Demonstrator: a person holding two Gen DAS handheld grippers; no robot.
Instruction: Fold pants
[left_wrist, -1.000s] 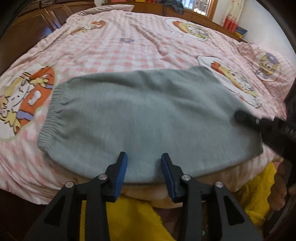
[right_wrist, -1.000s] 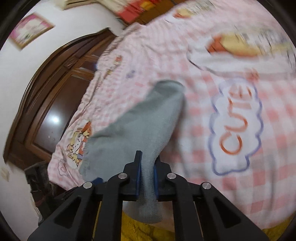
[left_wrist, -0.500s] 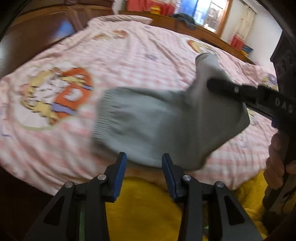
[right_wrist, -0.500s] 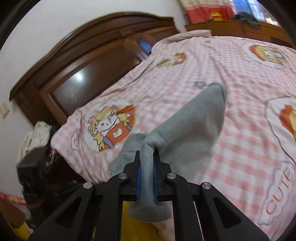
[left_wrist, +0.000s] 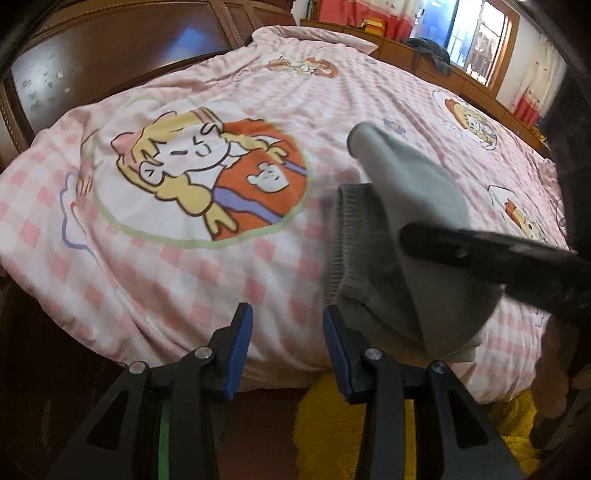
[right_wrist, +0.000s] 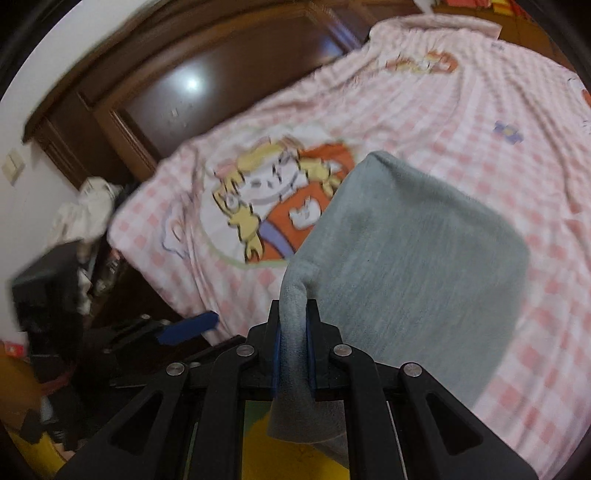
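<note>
The grey pants (left_wrist: 391, 236) lie folded over near the front edge of the pink checked bed (left_wrist: 221, 280); the ribbed waistband (left_wrist: 347, 229) faces left. My right gripper (right_wrist: 293, 347) is shut on a bunched fold of the pants (right_wrist: 413, 258) and holds it lifted over the lower layer. In the left wrist view it shows as a black bar (left_wrist: 480, 254) across the cloth. My left gripper (left_wrist: 288, 347) is open and empty, just left of the waistband at the bed's front edge; its right finger (left_wrist: 334, 343) is beside the cloth.
A dark wooden headboard (left_wrist: 110, 48) stands left of the bed. A low wooden cabinet (left_wrist: 461, 74) and a window run along the far side. Yellow fabric (left_wrist: 332, 406) lies below the bed's front edge. Clutter and a black box (right_wrist: 48, 280) sit on the floor left.
My right gripper has carried the held end of the pants leftward over the waistband end, folding them. My left gripper has shifted left and stayed open.
</note>
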